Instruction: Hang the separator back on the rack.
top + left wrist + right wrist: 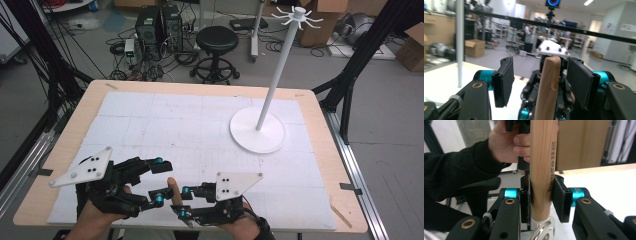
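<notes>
We judge the work to be a handover of a wooden handle (174, 192) from one claw to the other, perhaps on its way to the white hook stand (265, 102) at the far right of the bench (320, 107); that last part is only our guess. The pass looks nearly done: the receiving side has the handle, the giving side has let go, and what is left is to draw the left claw away and carry the handle on.

Starting at the left, the left claw (159, 180) stands with its jaws apart. In the left gripper view the handle (547, 87) rises upright between the two pads (504, 81), with a clear gap on either side, so nothing presses on it. The left claw holds nothing.

Moving right, the right claw (184, 201) is clamped on the handle. In the right gripper view both pads (557, 200) sit tight against the wood (542, 170) near its lower end, just above a shiny metal ring (544, 231). The handle stands upright near the front edge of the bench, between the two claws.
</notes>
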### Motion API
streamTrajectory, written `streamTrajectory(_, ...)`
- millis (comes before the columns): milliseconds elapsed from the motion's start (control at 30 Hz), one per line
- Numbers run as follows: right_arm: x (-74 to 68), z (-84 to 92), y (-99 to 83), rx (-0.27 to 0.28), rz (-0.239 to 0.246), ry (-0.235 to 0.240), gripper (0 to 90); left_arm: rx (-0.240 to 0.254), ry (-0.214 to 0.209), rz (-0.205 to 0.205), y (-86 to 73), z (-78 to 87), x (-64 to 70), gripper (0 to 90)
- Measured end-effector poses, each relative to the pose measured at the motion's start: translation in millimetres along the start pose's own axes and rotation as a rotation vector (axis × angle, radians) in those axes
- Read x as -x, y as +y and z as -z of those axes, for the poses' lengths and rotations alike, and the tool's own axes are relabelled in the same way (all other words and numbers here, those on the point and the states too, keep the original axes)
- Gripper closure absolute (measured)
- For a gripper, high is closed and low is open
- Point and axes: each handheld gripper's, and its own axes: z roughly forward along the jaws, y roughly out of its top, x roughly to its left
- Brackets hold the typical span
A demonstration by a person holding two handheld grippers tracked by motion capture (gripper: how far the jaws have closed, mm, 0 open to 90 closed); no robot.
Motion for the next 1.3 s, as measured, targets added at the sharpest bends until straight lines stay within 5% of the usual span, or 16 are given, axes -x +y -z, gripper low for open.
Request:
streamTrajectory(233, -0.5, -1.8, 0.1, 0.010, 0.007, 0.079, 70.3, -0.048, -0.082, 0.011, -3.8, -5.9, 2.0, 43.0)
streamTrajectory(400, -1.4, -4.0, -0.7, 0.001, 0.003, 0.114, 70.3, -0.055, -0.132, 0.006, -4.6, -7.3, 2.2, 55.8)
streamTrajectory(567, 0.5, -3.7, -1.6, 0.009, 0.002, 0.140, 70.3, -0.066, -0.152, -0.024, -5.7, -6.7, 3.8, 71.2)
streamTrajectory(733, 0.6, -3.7, -1.6, 0.010, -0.007, 0.149, 70.3, -0.057, -0.152, -0.027, -5.6, -6.9, 3.9, 72.3)
streamTrajectory(867, 1.4, -2.7, -1.3, 0.022, -0.030, 0.132, 66.9, -0.043, -0.094, -0.020, -4.0, -5.6, 3.3, 72.7)
streamTrajectory(933, 2.0, -0.9, -0.8, 0.042, -0.045, 0.071, 53.0, -0.044, -0.051, -0.028, -3.0, -4.3, 2.6, 72.8)
streamTrajectory(1067, 3.5, 4.2, -0.1, 0.060, -0.050, -0.034, 40.2, -0.036, 0.035, -0.033, -1.1, -2.3, 2.4, 73.0)
streamTrajectory(1133, 3.8, 5.1, 0.5, 0.065, -0.045, -0.080, 38.3, -0.034, 0.106, -0.035, 0.2, -2.4, 3.5, 73.0)
streamTrajectory(1300, -1.1, -0.6, 1.9, 0.052, -0.014, -0.161, 39.0, -0.031, 0.199, -0.043, 0.7, -5.8, 5.7, 73.0)
